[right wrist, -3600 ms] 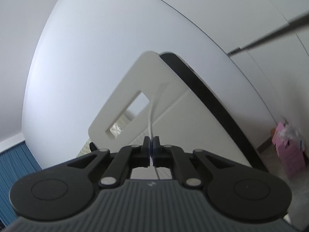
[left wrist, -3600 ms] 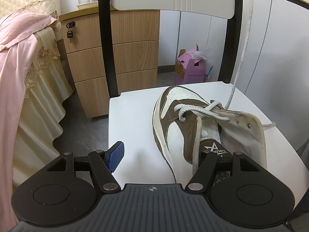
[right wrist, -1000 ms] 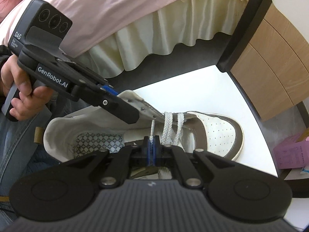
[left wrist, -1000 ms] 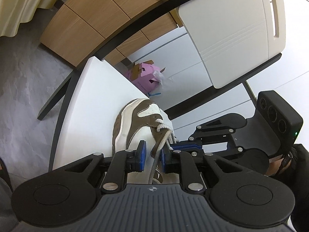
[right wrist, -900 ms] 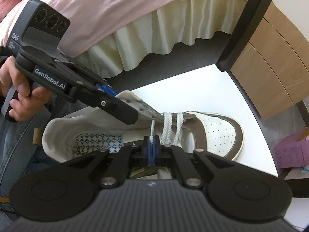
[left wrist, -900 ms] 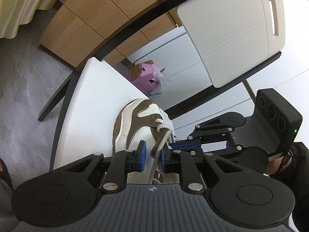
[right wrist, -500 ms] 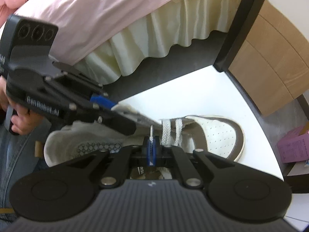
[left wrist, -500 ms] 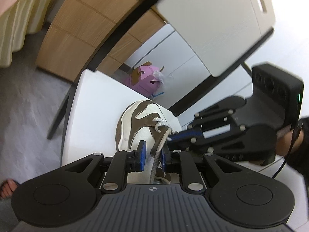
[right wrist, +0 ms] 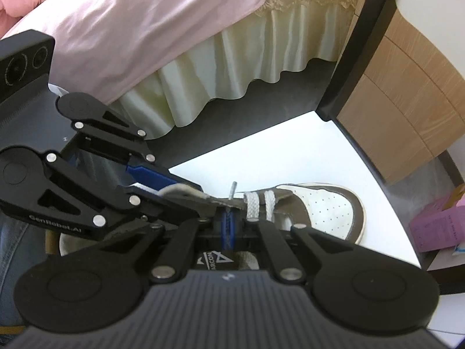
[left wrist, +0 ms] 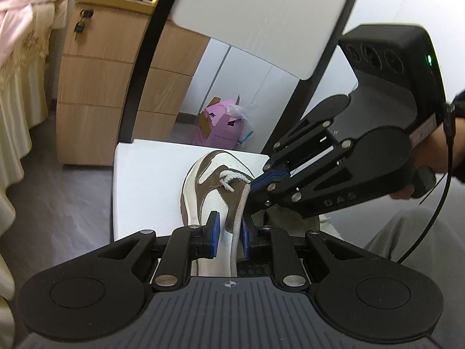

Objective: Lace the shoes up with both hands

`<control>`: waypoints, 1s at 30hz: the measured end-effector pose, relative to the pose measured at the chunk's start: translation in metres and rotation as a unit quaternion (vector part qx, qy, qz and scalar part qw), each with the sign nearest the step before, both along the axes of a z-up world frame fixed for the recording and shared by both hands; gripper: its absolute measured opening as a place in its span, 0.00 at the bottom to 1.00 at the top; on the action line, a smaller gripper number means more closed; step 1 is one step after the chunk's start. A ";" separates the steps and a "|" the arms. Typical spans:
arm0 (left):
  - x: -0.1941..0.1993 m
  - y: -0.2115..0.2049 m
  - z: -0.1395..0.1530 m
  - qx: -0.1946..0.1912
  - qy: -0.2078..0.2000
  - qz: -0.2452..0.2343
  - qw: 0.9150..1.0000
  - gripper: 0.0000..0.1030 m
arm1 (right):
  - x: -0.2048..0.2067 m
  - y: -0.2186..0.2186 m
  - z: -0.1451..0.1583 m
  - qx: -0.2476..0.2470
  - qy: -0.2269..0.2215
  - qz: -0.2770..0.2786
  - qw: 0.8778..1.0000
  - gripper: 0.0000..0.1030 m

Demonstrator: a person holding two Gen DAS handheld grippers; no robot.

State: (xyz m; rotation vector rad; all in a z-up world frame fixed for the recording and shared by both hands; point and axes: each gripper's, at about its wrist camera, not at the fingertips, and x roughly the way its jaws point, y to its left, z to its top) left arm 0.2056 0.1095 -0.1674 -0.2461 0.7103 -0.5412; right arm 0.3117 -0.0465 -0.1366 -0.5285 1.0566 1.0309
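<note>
Left gripper (left wrist: 228,234) fingers clamp the shoe (left wrist: 215,192) upper's stiff eyelet edge, right gripper (right wrist: 228,228) fingers pinch the limp lace (right wrist: 234,189) near its hard tip, the best hold for threading.

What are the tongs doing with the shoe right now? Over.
Left tongs clamped on the shoe's side flap. Right tongs shut on the lace tip at an eyelet. Nothing in the way.

One shoe (left wrist: 209,192) lies on one white chair (left wrist: 145,180), with one lace (right wrist: 255,203) in two crossings. Two grippers, left (left wrist: 228,234) and right (right wrist: 227,226), meet over it. Beyond the chair: one drawer cabinet (left wrist: 96,87) with three drawers, one pink box (left wrist: 221,128), one bed (right wrist: 174,29).
</note>
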 end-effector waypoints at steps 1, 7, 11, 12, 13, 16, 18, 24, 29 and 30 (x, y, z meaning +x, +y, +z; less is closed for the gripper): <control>-0.001 -0.002 0.001 0.006 -0.004 -0.002 1.000 0.17 | -0.001 -0.001 0.001 0.002 0.001 -0.002 1.000 0.05; -0.002 -0.007 0.002 0.032 -0.014 -0.004 0.999 0.18 | -0.008 -0.009 0.012 -0.007 -0.014 0.012 1.000 0.28; -0.006 -0.012 0.004 0.056 -0.028 -0.008 0.998 0.18 | -0.011 -0.017 0.029 -0.009 -0.010 0.016 1.000 0.31; -0.008 -0.014 0.005 0.066 -0.034 -0.010 0.997 0.18 | -0.009 -0.019 0.034 -0.001 -0.006 0.011 1.000 0.31; -0.010 -0.016 0.005 0.079 -0.042 -0.012 0.996 0.18 | -0.006 -0.021 0.040 0.007 -0.002 0.006 1.000 0.31; -0.013 -0.022 0.004 0.103 -0.056 -0.017 0.993 0.18 | 0.011 -0.021 0.049 0.044 0.016 -0.036 0.998 0.31; -0.014 -0.024 0.004 0.111 -0.061 -0.018 0.992 0.18 | 0.021 -0.015 0.047 0.058 0.026 -0.055 0.996 0.31; -0.014 -0.026 -0.001 0.126 -0.058 -0.019 0.990 0.18 | 0.026 0.024 0.016 0.005 0.035 -0.032 0.999 0.22; -0.013 -0.025 -0.001 0.119 -0.058 -0.024 0.991 0.18 | 0.020 0.039 0.009 -0.028 0.021 0.002 0.999 0.03; -0.013 -0.026 -0.002 0.120 -0.059 -0.026 0.991 0.17 | 0.019 0.040 0.012 -0.023 0.013 0.004 1.000 0.02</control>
